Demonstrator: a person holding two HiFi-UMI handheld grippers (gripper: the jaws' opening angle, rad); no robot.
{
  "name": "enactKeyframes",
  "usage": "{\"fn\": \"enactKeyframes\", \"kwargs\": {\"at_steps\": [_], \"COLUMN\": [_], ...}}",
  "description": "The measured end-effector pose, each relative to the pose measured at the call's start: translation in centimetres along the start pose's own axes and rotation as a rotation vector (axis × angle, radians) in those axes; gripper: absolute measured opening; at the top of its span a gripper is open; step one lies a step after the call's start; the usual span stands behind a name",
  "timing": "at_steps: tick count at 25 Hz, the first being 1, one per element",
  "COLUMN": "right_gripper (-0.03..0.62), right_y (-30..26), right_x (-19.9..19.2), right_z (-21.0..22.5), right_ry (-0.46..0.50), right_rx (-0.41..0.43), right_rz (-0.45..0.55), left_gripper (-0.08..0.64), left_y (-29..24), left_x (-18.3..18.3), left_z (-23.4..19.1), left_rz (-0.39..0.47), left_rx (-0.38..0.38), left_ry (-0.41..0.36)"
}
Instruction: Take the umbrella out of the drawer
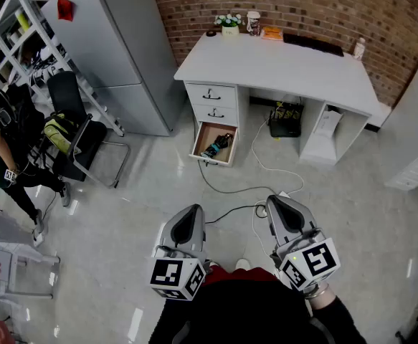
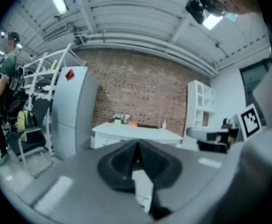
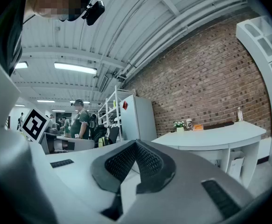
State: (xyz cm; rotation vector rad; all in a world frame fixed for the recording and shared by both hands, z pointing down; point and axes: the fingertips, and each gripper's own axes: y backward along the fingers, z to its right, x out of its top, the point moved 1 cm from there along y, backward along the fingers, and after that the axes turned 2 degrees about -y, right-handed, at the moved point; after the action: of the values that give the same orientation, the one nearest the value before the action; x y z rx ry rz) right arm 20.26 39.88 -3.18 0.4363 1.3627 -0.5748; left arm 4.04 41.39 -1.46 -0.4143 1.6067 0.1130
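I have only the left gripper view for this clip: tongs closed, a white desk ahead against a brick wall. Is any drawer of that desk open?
Observer: Yes. In the head view, the bottom drawer of the three in the desk is pulled out. The two above it are shut.
Operator: Is anything in it?
Observer: A dark folded umbrella lies inside, and neither gripper is touching it.
Operator: What about the other gripper?
Observer: The right gripper has its tongs closed with nothing between them.
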Motion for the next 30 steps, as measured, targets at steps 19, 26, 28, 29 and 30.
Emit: {"fn": "enactKeyframes", "kwargs": {"at_steps": [19, 26, 28, 29, 30], "right_gripper": [-0.003, -0.002, -0.002, -0.002, -0.003], "right_y": [-0.3, -3.2, -4.6, -5.4, -6.2], "right_x": [0.2, 0.4, 0.2, 0.1, 0.0], "right_z": [3.1, 4.8, 5.0, 5.3, 5.6], "right_ry": [-0.129, -0.113, -0.110, -0.110, -0.112], "right_rx": [-0.033, -0.081, -0.083, -0.083, -0.083], "right_rz": [0.040, 0.042, 0.036, 0.031, 0.024], "left_gripper": [0.003, 0.003, 0.003, 0.003, 0.003], "left_y": [-0.9, -4.3, -5.7, -6.4, -7.2], "left_x": [2.4, 2.0, 1.8, 1.7, 1.6], "left_z": [-4.9, -6.7, -7.6, -8.0, -8.5], "left_rz": [0.032, 0.020, 0.016, 0.014, 0.011], "left_rx": [0.108, 0.072, 0.057, 0.050, 0.044], "left_ry": [0.012, 0.031, 0.038, 0.043, 0.047]}}
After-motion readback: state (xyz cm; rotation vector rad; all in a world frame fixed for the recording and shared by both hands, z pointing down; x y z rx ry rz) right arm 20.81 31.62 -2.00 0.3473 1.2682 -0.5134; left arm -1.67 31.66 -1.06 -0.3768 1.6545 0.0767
